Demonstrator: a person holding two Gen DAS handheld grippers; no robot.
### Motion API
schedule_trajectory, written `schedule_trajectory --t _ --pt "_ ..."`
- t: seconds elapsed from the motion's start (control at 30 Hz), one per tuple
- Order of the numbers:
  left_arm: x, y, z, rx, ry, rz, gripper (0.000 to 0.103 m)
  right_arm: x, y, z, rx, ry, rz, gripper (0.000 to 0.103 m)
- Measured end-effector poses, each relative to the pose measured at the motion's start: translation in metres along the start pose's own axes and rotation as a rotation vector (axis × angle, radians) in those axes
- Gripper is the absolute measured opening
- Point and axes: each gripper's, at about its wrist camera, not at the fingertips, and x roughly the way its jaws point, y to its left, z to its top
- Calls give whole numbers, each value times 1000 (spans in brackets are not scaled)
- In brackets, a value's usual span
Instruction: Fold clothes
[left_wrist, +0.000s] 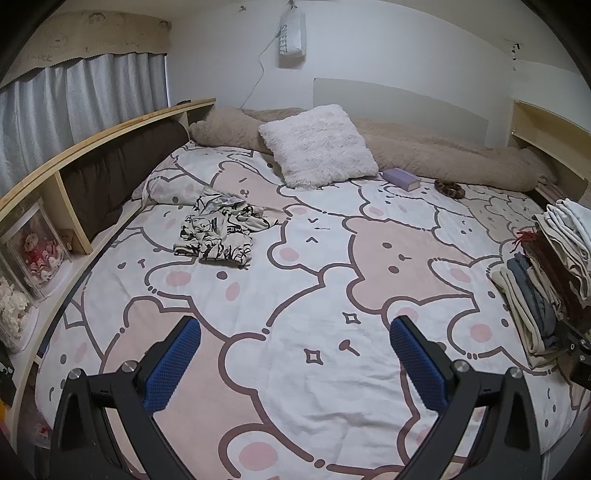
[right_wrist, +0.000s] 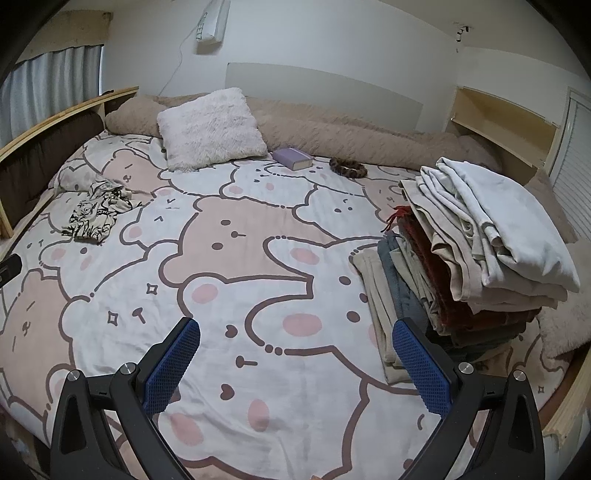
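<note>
A black-and-white printed garment (left_wrist: 218, 230) (right_wrist: 96, 213) lies crumpled, partly folded, on the far left of the bear-print bed cover (left_wrist: 314, 295) (right_wrist: 240, 295). A leaning stack of folded clothes (left_wrist: 546, 266) (right_wrist: 476, 251), white on top, red and grey below, stands at the bed's right side. My left gripper (left_wrist: 295, 332) hangs open above the middle of the cover, nothing between its blue pads. My right gripper (right_wrist: 296, 334) is open too, with its right fingertip (right_wrist: 410, 343) close in front of the stack's base.
A fluffy white pillow (left_wrist: 319, 146) (right_wrist: 210, 129) leans on a beige rolled blanket (left_wrist: 443, 151) at the far end. A lilac box (left_wrist: 400, 178) (right_wrist: 293, 158) and a brown scrunchie (left_wrist: 450, 188) (right_wrist: 349, 167) lie near it. A wooden shelf headboard (left_wrist: 92, 147) runs along the left.
</note>
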Motion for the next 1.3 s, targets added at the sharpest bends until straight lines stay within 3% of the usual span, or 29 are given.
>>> schedule_trajectory --t 0.23,0.43,0.63,0.8,0.93,1.1,1.2,1.3 --pt "17 13 -2 -21 36 -24 103 10 11 3 -18 18 1 103" --pt "44 47 -11 -141 75 -95 103 24 25 8 -38 43 2 103" --pt "79 76 -11 -152 113 -26 103 43 43 17 -57 72 11 103" --pt "111 103 -9 -150 176 -16 103 57 60 28 -76 82 17 103" --pt "126 119 -2 -141 139 16 103 67 73 35 -96 86 24 103" --pt "146 136 8 -171 85 -11 103 83 85 42 -109 103 32 103" --pt "170 144 10 -180 126 -34 103 93 93 45 -119 111 39 103" --pt "190 148 13 -143 143 4 103 106 101 46 -131 125 50 103"
